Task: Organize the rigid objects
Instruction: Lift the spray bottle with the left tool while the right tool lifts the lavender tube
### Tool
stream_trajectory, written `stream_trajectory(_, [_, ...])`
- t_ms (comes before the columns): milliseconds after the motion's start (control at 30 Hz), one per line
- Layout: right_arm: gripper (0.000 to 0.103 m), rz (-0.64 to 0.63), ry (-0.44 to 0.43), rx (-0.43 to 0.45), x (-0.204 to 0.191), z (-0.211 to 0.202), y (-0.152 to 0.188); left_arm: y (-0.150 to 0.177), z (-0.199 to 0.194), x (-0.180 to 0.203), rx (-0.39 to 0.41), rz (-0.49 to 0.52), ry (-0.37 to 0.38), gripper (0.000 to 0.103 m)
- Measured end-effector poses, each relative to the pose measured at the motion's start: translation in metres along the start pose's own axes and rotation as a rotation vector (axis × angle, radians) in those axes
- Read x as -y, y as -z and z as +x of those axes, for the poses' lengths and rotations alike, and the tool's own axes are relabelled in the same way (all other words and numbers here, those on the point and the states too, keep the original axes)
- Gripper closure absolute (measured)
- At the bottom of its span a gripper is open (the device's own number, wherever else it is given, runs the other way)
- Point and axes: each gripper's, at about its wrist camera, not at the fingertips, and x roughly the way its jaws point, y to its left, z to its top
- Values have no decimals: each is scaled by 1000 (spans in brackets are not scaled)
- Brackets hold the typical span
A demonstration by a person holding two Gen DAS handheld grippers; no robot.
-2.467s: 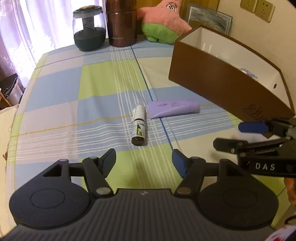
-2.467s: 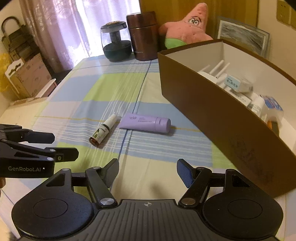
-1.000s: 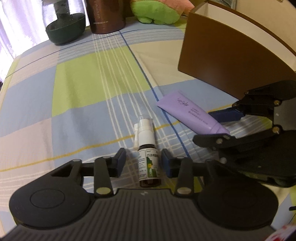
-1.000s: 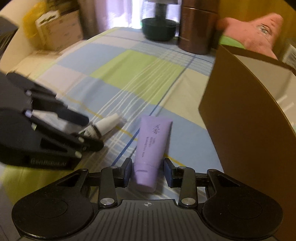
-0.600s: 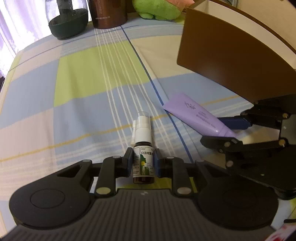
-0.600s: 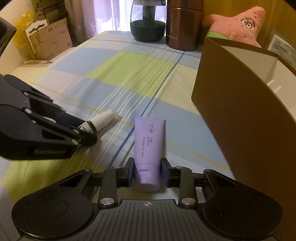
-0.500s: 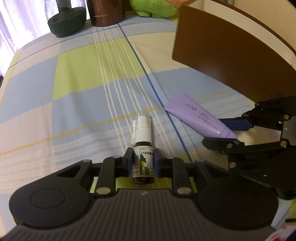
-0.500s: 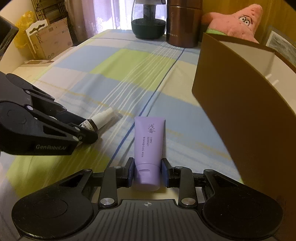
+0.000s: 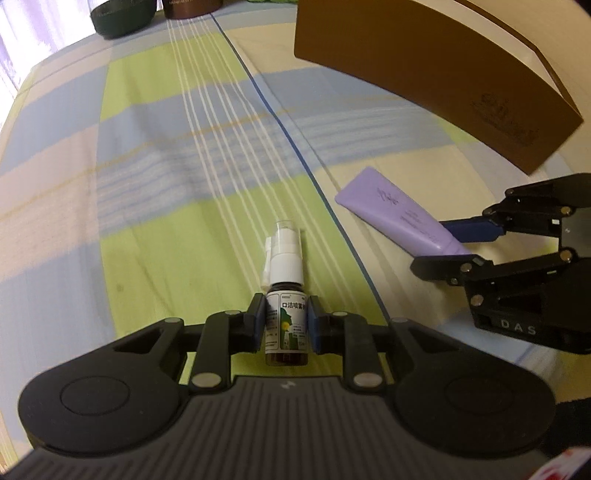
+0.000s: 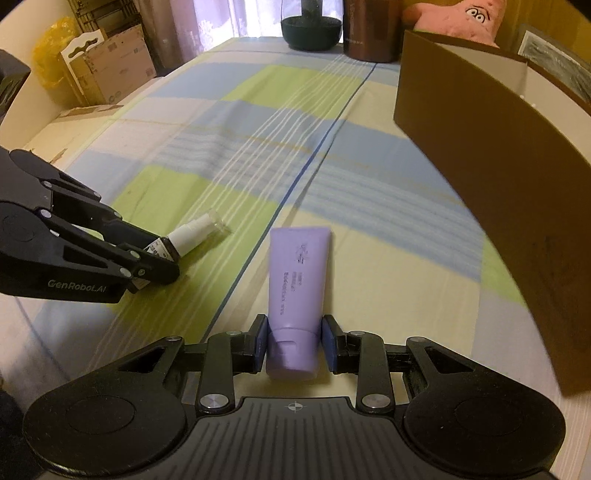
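My left gripper [image 9: 285, 324] is shut on a small brown spray bottle [image 9: 285, 295] with a white nozzle and green label, held low over the checked cloth. The bottle also shows in the right wrist view [image 10: 186, 236]. My right gripper [image 10: 293, 346] is shut on the cap end of a purple tube [image 10: 295, 280], which points away from me; the tube also shows in the left wrist view [image 9: 399, 214]. The brown storage box [image 10: 491, 177] with a white inside stands to the right of both; its contents are hidden.
A dark glass jar [image 10: 312, 22], a brown canister [image 10: 369, 33] and a pink plush star [image 10: 458, 18] stand at the table's far end. Cardboard boxes [image 10: 110, 70] sit beyond the left edge. The brown box [image 9: 436, 74] lies close on the right.
Both grippers closed on their objects about a second ago and have since lifted slightly and drawn back toward me, bottle and tube still held.
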Motion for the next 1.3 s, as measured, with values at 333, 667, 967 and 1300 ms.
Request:
stream_trajectory(333, [58, 49, 37, 19, -6, 5, -5, -6, 3, 4, 7, -7, -18, 83])
stream_trajectory(667, [67, -19, 71, 43, -14, 10, -8, -9, 6, 14, 30, 25, -51, 82])
stream_trajectory(967, [72, -14, 74, 39, -17, 10, -7, -7, 4, 15, 32, 22, -49, 82])
stream_trajectory(1300, [73, -11, 71, 34, -19, 9, -6, -5, 3, 14, 32, 16, -40, 82])
